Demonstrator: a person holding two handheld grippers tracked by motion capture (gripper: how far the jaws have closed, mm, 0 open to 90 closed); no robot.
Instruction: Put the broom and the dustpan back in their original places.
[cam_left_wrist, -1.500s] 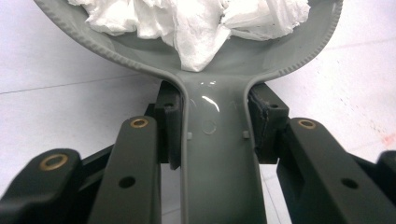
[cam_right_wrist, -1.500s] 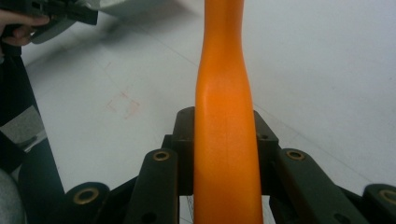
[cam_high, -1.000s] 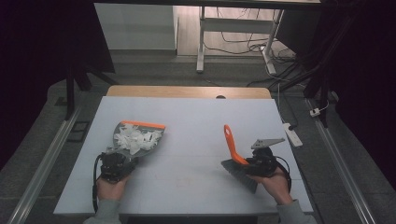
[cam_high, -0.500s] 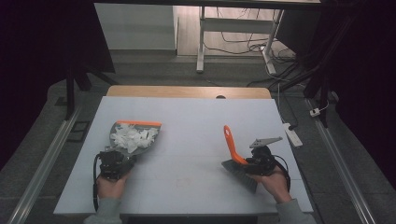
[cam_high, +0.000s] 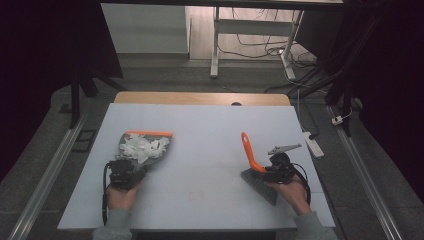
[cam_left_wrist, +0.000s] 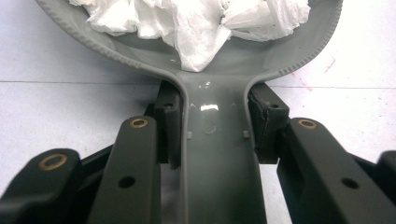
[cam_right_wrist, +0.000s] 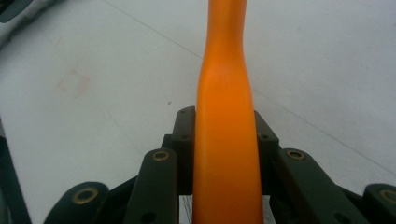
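Note:
A grey dustpan (cam_high: 146, 145) with an orange front lip lies on the white table's left side, holding crumpled white paper scraps (cam_high: 141, 147). My left gripper (cam_high: 126, 170) is shut on the dustpan's grey handle (cam_left_wrist: 217, 154); the paper scraps (cam_left_wrist: 196, 21) fill the pan ahead of the jaws. On the right, my right gripper (cam_high: 272, 169) is shut on a hand brush with an orange handle (cam_high: 249, 150) that points up and away, its dark grey bristle head (cam_high: 260, 184) resting on the table. In the right gripper view the orange handle (cam_right_wrist: 226, 135) runs up between the jaws.
The white table (cam_high: 205, 130) has a wooden strip along its far edge. A white power strip (cam_high: 313, 144) lies on the floor beyond the right edge. Desk legs and cables stand farther back.
The dustpan and the left gripper have shifted slightly. The right gripper and the brush have stayed nearly in place.

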